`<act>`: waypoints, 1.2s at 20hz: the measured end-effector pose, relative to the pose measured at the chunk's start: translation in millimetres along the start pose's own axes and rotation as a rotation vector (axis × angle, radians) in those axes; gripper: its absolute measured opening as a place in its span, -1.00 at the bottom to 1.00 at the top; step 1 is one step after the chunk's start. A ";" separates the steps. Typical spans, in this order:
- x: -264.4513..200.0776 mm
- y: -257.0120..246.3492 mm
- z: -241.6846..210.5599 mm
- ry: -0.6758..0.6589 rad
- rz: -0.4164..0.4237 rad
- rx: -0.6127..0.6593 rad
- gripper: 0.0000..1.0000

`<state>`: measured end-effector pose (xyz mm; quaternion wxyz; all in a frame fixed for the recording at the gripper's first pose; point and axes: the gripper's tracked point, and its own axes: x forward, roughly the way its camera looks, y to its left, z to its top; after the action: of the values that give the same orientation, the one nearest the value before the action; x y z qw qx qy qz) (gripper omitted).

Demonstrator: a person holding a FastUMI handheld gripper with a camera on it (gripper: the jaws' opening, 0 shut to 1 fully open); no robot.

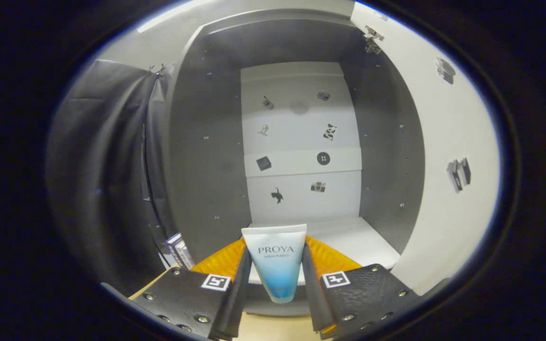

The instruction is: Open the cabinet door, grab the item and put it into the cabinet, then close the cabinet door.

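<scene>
Tube (277, 265) clamped in claw (275, 265) before open cabinet (301, 142)

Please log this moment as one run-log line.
gripper: shut on tube | cabinet door: open | tube: held upright before cabinet floor, not placed | next: likely insert

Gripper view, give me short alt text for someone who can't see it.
The tongs grip a tube between both fingers, just before an open cabinet. Its door stands open to the right, and small pictures dot the back wall above the white bottom shelf.
</scene>
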<state>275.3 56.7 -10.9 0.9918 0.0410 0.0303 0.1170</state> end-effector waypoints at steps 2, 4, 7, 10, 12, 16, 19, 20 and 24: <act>29.2 -9.4 4.7 -0.007 -0.012 -0.003 0.11; 57.2 -18.9 -5.9 0.008 -0.031 -0.019 0.12; 83.0 -25.2 -18.9 0.031 -0.038 -0.030 0.12; 93.5 -28.5 -32.1 0.062 -0.042 -0.043 0.12; 94.1 -27.8 -31.8 0.063 -0.035 -0.032 0.13; 98.3 -32.4 -33.6 0.077 -0.031 -0.003 0.29; 90.2 -34.4 -23.3 0.039 -0.049 -0.024 0.81; 85.3 -32.4 -22.2 0.041 -0.048 -0.019 0.99; 50.6 -28.6 -13.8 0.036 -0.058 -0.026 0.99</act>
<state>330.0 41.9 -29.7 0.9945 0.0251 0.0478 0.0895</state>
